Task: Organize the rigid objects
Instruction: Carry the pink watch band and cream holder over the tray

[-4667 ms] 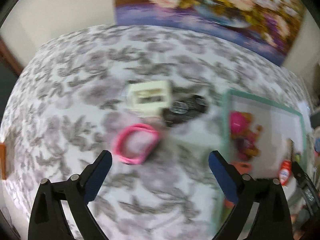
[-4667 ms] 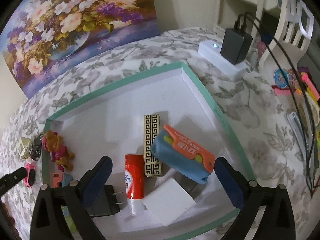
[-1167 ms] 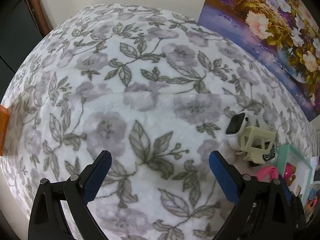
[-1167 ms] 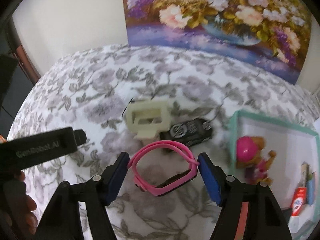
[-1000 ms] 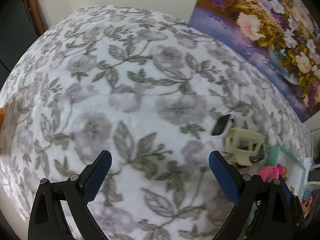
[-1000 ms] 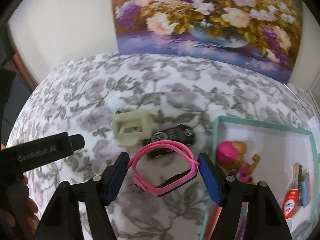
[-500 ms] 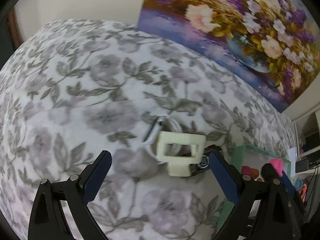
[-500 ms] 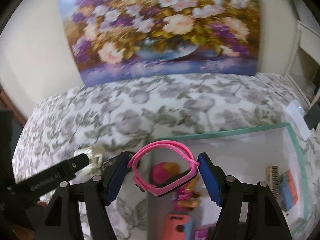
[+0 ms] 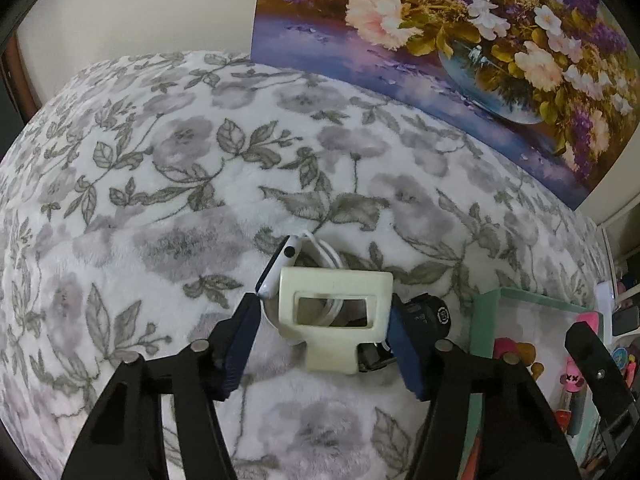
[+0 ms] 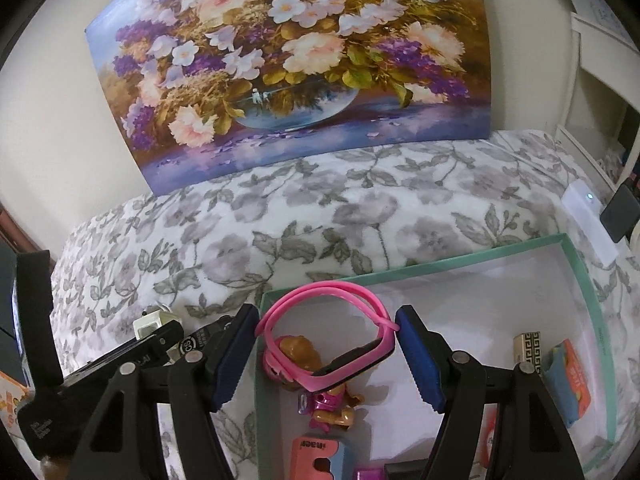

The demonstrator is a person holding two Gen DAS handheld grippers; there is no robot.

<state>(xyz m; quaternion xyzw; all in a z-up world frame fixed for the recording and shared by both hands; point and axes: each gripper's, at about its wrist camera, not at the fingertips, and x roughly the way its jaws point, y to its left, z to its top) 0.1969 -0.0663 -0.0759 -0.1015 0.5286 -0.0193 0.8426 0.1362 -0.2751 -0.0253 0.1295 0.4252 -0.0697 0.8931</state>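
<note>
The left tongs [image 9: 322, 340] have just been closing around the cream plastic frame [image 9: 335, 314] on the floral bedspread [image 9: 160, 200], pads not clearly touching; the right tongs [image 10: 326, 354], clamped on the pink rubber watch [image 10: 320, 344], now hang over the teal-rimmed tray [image 10: 580, 276], ready for release.

Two grippers: left gripper [image 9: 322, 338], right gripper [image 10: 326, 354]. Three watches: pink watch [image 10: 320, 344], white watch [image 9: 280, 268], black watch [image 9: 428, 316]. One cream plastic frame [image 9: 334, 320]. One teal-rimmed box [image 10: 580, 276]. One toy figure [image 10: 324, 400]. One flower painting [image 10: 288, 60].
</note>
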